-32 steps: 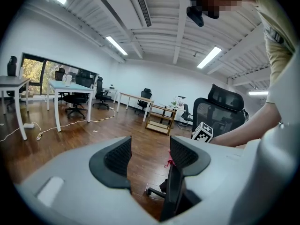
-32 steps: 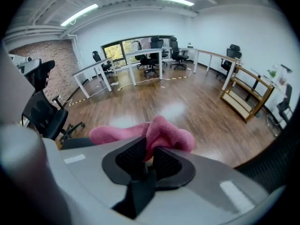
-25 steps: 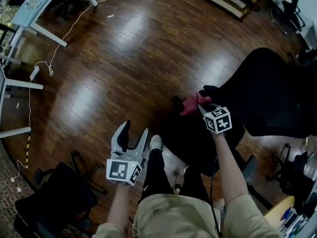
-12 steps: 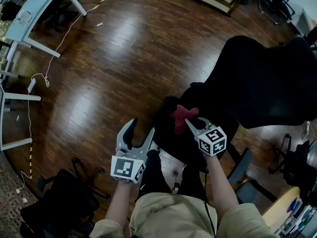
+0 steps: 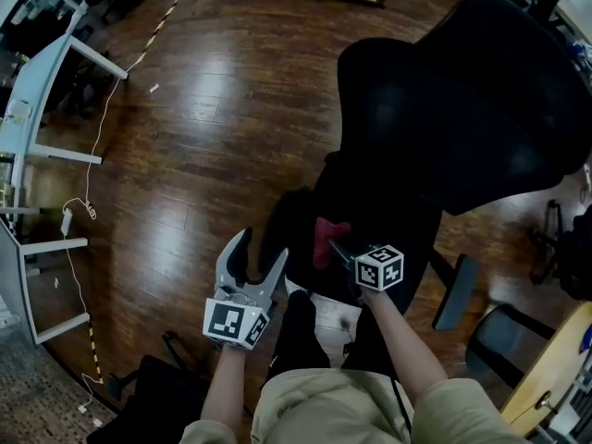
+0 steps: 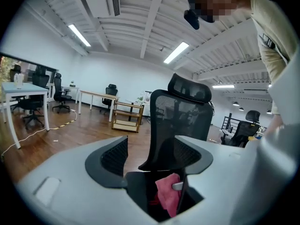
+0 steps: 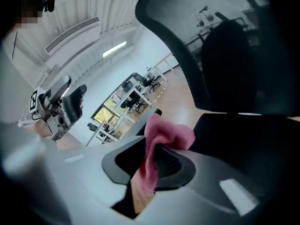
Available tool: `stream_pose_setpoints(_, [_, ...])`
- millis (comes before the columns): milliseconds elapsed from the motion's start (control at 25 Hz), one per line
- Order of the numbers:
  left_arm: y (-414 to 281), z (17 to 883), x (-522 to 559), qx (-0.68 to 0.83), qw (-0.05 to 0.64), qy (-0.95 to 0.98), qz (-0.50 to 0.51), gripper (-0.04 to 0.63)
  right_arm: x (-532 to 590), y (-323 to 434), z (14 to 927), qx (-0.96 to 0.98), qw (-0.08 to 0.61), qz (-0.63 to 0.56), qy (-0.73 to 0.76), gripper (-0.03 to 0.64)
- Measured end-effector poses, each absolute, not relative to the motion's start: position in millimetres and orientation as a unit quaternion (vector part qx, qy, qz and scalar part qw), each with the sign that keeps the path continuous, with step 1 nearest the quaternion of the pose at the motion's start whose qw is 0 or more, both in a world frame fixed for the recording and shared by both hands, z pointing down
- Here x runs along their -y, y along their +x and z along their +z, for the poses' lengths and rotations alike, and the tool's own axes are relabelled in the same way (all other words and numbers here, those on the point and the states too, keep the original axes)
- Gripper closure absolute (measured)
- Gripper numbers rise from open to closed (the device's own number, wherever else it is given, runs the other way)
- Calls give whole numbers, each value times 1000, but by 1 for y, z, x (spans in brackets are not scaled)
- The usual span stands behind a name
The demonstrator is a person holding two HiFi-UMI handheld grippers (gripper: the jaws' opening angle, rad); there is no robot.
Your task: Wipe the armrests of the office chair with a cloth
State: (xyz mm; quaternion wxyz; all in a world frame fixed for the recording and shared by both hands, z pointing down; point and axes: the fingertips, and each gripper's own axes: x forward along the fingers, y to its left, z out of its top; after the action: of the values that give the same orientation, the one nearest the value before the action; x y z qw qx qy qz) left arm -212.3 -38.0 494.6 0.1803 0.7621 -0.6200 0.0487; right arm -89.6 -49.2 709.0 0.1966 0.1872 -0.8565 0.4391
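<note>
Head view, read from the left: a pale tabletop (image 5: 37,63) stands well off to the left of the office chair (image 5: 462,100), with dark wood floor (image 5: 185,146) between them. Closer to the chair, the left tongs (image 5: 260,246) hang above the floor just beside the front left corner of the seat. Their jaws are spread wide and hold nothing. The left gripper view looks through that gap (image 6: 149,165) at the chair's mesh back and headrest, and low in the gap the pink cloth (image 6: 166,193) shows in front of the chair.

Next to the right, the right tongs (image 5: 335,246) are clamped on the cloth (image 5: 324,234) at the front left edge of the chair's black seat. In the right gripper view the jaws (image 7: 150,161) pinch the cloth (image 7: 164,132) between them — a bunched fold stands above the tips and a tail hangs down between the pads. The seat is too dark to tell whether the cloth touches the chair.

Farthest right, a grey armrest (image 5: 458,292) juts from the chair's far side, well apart from the cloth. The chair's broad black back fills the upper right of the head view.
</note>
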Motion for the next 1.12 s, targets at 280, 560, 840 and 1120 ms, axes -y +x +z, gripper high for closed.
stream_pose_setpoints(280, [-217, 509, 46, 628, 193, 752, 62, 305, 42, -136, 757, 824, 112, 538, 137, 555])
stream_pose_setpoints(560, [-238, 525, 37, 631, 206, 744, 75, 305, 39, -170, 765, 797, 18, 601, 54, 555])
stream_pose_setpoints(840, [-244, 538, 31, 635, 220, 737, 71, 307, 34, -177, 762, 801, 15, 599, 12, 555])
stream_pose_setpoints(1120, [-247, 555, 44, 633, 223, 737, 78, 308, 42, -178, 829, 827, 162, 530, 98, 555])
